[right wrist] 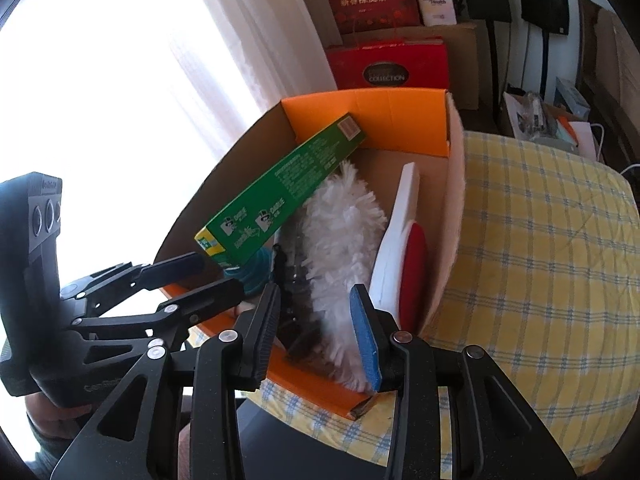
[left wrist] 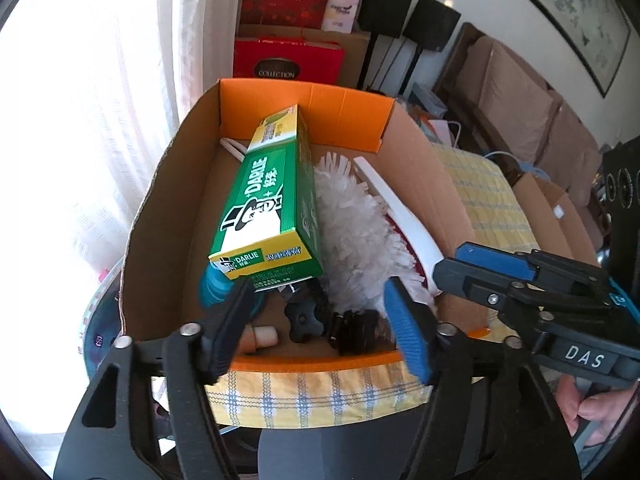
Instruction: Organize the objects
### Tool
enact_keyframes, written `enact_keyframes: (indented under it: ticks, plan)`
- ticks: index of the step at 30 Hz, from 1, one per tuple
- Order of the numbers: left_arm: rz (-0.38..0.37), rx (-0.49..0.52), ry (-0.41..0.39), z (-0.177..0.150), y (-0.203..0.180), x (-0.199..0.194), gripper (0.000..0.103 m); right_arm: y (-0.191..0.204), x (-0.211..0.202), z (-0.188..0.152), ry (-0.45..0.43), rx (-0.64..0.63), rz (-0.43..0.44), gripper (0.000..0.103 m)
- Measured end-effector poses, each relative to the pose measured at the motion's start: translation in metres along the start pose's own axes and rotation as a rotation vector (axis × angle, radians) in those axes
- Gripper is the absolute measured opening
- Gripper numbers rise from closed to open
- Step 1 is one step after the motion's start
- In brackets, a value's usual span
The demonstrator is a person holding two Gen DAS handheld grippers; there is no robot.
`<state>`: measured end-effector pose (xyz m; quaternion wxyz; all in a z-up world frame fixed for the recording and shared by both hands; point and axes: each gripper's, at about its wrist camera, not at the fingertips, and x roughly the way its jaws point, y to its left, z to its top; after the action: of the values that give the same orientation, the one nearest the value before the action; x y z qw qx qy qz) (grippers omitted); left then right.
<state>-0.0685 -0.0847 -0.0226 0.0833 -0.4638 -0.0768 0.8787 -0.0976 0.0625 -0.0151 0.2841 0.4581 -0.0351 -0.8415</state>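
An open cardboard box (left wrist: 168, 216) with orange flaps sits on a yellow checked cloth. Inside lie a green Darlie toothpaste carton (left wrist: 272, 200), tilted against the far wall, a white fluffy duster (left wrist: 356, 236), a white and red brush (left wrist: 400, 208), a teal item (left wrist: 214, 288), a cork (left wrist: 260, 336) and dark small parts (left wrist: 352, 330). My left gripper (left wrist: 320, 332) is open and empty at the box's near edge. My right gripper (right wrist: 316, 336) is open and empty over the box's near right corner; it also shows in the left wrist view (left wrist: 452, 264). The carton (right wrist: 280, 188) and duster (right wrist: 340, 248) show in the right wrist view.
The yellow checked cloth (right wrist: 540, 260) covers the table right of the box. Red gift boxes (left wrist: 288, 60) and cardboard stand behind the box. A bright curtained window is at left. A sofa (left wrist: 520, 92) and cartons are at right.
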Motion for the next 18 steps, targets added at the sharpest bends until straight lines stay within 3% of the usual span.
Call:
enact_keyframes:
  ticks: [7, 8, 9, 10, 18]
  plan:
    - [-0.002, -0.013, -0.039, 0.003, -0.002, -0.013, 0.076, -0.009, -0.032, -0.001, -0.075, 0.006, -0.062, 0.065]
    - [-0.004, -0.015, -0.041, 0.003, -0.002, -0.014, 0.080, -0.011, -0.038, -0.002, -0.090, 0.007, -0.080, 0.071]
    - [-0.006, -0.018, -0.045, 0.002, -0.002, -0.015, 0.093, -0.013, -0.042, -0.004, -0.101, 0.007, -0.096, 0.076]
    - [-0.007, -0.020, -0.056, 0.001, -0.004, -0.017, 0.101, -0.016, -0.047, -0.005, -0.110, 0.010, -0.111, 0.079]
    - [-0.021, -0.005, -0.093, -0.009, -0.020, -0.031, 0.103, -0.038, -0.076, -0.021, -0.154, 0.039, -0.225, 0.091]
